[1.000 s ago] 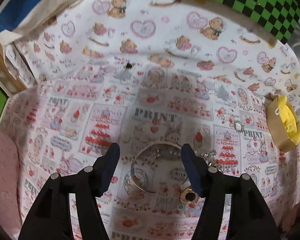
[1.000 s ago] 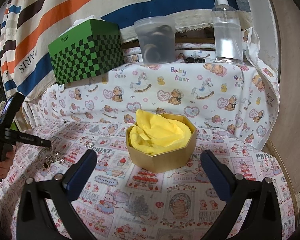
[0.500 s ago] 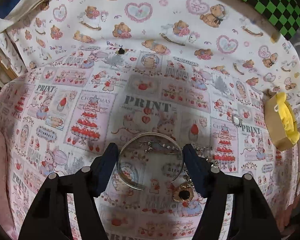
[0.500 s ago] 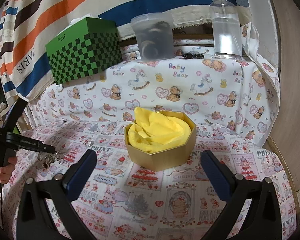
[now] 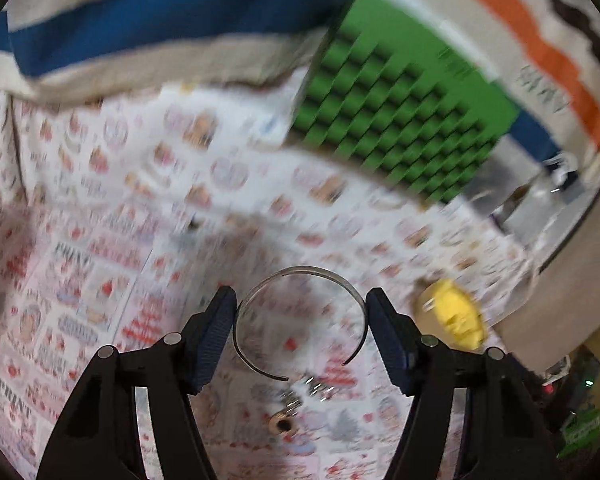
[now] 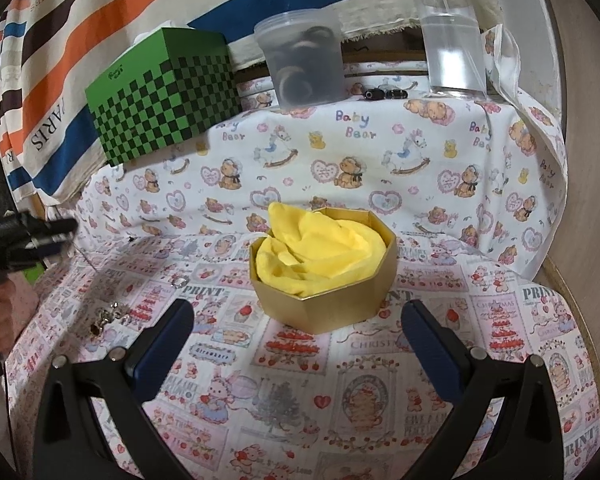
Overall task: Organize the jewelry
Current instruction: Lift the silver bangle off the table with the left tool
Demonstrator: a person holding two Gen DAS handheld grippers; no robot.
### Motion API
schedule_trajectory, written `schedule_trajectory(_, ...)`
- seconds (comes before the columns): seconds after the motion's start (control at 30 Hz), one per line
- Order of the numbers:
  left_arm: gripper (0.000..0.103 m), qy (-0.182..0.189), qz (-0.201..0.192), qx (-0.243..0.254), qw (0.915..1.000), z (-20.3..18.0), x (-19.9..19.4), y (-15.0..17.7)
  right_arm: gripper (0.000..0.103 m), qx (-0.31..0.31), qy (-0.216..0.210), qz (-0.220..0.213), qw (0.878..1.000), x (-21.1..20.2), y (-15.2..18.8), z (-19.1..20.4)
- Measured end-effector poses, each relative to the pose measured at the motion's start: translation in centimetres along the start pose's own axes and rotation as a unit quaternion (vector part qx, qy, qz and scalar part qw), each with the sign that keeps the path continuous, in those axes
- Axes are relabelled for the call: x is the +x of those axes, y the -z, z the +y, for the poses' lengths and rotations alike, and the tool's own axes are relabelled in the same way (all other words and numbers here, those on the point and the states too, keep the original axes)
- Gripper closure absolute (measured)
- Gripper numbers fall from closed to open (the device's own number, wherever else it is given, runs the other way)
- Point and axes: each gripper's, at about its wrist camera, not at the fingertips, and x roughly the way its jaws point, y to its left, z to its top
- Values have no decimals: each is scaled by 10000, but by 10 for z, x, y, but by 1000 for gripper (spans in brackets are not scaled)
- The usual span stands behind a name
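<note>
My left gripper (image 5: 300, 312) is shut on a thin silver open bangle (image 5: 300, 272), gripped across its width and lifted above the printed cloth. Below it a chain with a round gold pendant (image 5: 282, 426) lies on the cloth; it also shows in the right wrist view (image 6: 100, 326), with a small ring (image 6: 179, 281) near it. A gold octagonal box (image 6: 324, 310) lined with yellow cloth (image 6: 320, 252) stands mid-table; in the left wrist view the box (image 5: 454, 320) is at right. My right gripper (image 6: 298, 338) is open and empty, in front of the box. The left gripper (image 6: 28, 236) shows at far left.
A green checkered tissue box (image 6: 160, 96), a clear tub of rings (image 6: 304, 64) and a pump bottle (image 6: 450, 32) stand on the raised back ledge. A striped cloth (image 6: 60, 40) hangs behind. The table's wooden right edge (image 6: 580, 320) is near.
My left gripper has closed on the bangle and lifted it off the cloth, tilting up toward the box; the view is motion-blurred. The chain stays on the cloth. The right gripper barely moved.
</note>
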Motion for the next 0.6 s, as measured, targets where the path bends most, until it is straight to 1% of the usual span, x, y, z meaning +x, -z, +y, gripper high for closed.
schedule_trajectory(0.1, 38, 399, -354, 229, 9983, -2, -20, -3, 0, -21, 4, -28, 10000, -1, 0, 1)
schedule_trajectory(0.17, 38, 582, -519, 390, 9962, -6, -27, -4, 0, -28, 1, -28, 10000, -1, 0, 2)
schedule_trajectory(0.3, 38, 689, -739, 623, 9929, -19, -31, -1, 0, -12, -26, 1, 10000, -1, 0, 2)
schedule_trajectory(0.43, 38, 803, -896, 724, 9901, -22, -37, 4, 0, -53, -140, 34, 9999, -1, 2, 3)
schedule_trajectory(0.53, 38, 954, -1281, 674, 9849, -20, -43, 7, 0, -182, -296, 151, 9993, 1, 3, 7)
schedule_trajectory(0.57, 38, 957, -1369, 651, 9838, -19, -44, 9, 0, -225, -349, 221, 9989, 2, 3, 9)
schedule_trajectory(0.6, 38, 851, -1480, 663, 9831, -19, -45, 10, 1, -252, -414, 288, 9984, 3, 3, 12)
